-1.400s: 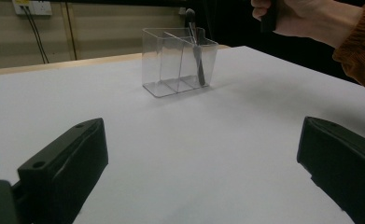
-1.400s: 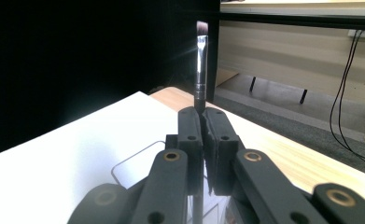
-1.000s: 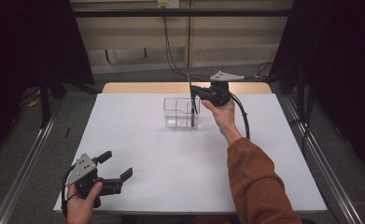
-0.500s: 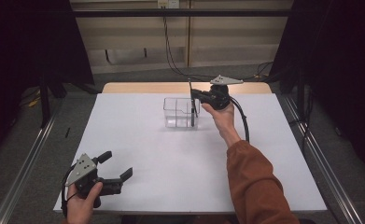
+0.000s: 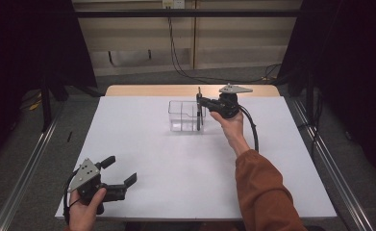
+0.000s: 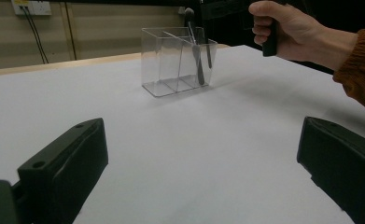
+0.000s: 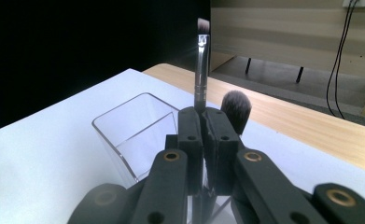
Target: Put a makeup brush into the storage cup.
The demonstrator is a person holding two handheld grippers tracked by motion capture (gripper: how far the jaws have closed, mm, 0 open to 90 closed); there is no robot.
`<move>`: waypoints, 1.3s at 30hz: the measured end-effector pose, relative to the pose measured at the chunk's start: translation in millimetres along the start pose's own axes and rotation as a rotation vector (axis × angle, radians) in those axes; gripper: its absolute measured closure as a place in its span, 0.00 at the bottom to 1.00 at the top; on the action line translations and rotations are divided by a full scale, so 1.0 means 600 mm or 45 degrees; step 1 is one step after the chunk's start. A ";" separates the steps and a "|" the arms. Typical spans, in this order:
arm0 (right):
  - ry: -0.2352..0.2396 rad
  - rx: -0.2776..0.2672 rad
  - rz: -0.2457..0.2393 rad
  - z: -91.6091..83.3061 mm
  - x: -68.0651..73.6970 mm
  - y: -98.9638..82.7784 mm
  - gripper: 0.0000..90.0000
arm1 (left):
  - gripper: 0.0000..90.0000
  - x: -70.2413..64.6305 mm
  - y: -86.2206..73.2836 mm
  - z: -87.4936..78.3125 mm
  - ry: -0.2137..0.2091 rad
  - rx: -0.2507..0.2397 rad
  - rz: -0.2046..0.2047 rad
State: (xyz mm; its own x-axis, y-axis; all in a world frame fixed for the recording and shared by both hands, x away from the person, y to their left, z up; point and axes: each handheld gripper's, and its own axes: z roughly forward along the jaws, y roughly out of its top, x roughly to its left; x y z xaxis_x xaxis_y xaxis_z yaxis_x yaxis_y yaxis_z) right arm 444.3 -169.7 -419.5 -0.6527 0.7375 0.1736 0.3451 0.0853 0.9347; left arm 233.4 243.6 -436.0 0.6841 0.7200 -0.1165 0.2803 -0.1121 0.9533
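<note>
Clear plastic, the organiser (image 5: 185, 115) stands at the far middle of the white table (image 5: 176, 163), with three compartments side by side. The right gripper (image 5: 201, 103) sits just right of it, above its right end, jaws pinched together on a slim brush (image 7: 201, 60) that stands upright with its bristles on top, its lower part reaching down into the rightmost compartment. A second brush (image 7: 236, 108), with a fuller, rounder head, stands in that same compartment just beside the first. That makes two brushes and one organiser. The left gripper (image 5: 119, 174) rests at the near left corner of the table, well apart from the organiser, its jaws spread wide with nothing between them. No writing can be read on anything
</note>
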 end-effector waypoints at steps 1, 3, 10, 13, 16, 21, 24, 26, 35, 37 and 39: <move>0.000 0.006 0.000 0.000 0.001 -0.001 0.96 | 0.02 0.000 0.000 0.000 0.001 0.001 0.001; 0.000 0.007 -0.004 -0.001 0.000 -0.002 0.96 | 0.02 0.000 0.000 0.000 0.002 0.001 0.001; 0.003 0.011 -0.003 -0.001 -0.002 -0.005 0.96 | 0.02 0.000 0.000 0.002 0.002 -0.002 -0.002; 0.001 0.012 0.002 0.000 -0.003 -0.007 0.96 | 0.02 0.000 0.001 0.003 0.002 0.004 0.001; 0.003 0.011 0.005 -0.001 -0.004 -0.008 0.96 | 0.02 0.001 0.002 0.005 0.002 0.007 0.002; 0.005 0.009 0.007 -0.001 -0.010 -0.010 0.96 | 0.02 0.001 0.002 0.008 0.004 0.011 -0.004; 0.004 0.009 0.012 -0.002 -0.012 -0.011 0.95 | 0.02 0.003 0.002 0.009 0.002 0.014 0.000; 0.006 0.009 0.014 -0.004 -0.013 -0.012 0.93 | 0.02 0.003 0.002 0.010 0.000 0.013 -0.004; 0.010 -0.009 0.012 -0.014 -0.009 -0.007 0.87 | 0.02 0.002 0.002 0.010 -0.002 0.009 0.001; 0.018 -0.017 0.016 -0.017 -0.009 -0.007 0.83 | 0.02 0.002 0.002 0.011 0.000 0.014 0.000; 0.026 -0.027 0.021 -0.020 -0.009 -0.008 0.79 | 0.02 0.002 0.002 0.011 0.000 0.013 0.001</move>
State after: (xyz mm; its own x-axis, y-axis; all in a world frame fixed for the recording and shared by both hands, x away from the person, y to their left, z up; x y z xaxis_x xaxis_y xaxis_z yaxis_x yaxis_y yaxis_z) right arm 437.9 -181.9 -421.2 -0.6607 0.7248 0.1953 0.3418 0.0588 0.9379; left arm 238.8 239.7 -436.7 0.6845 0.7198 -0.1154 0.2864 -0.1200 0.9506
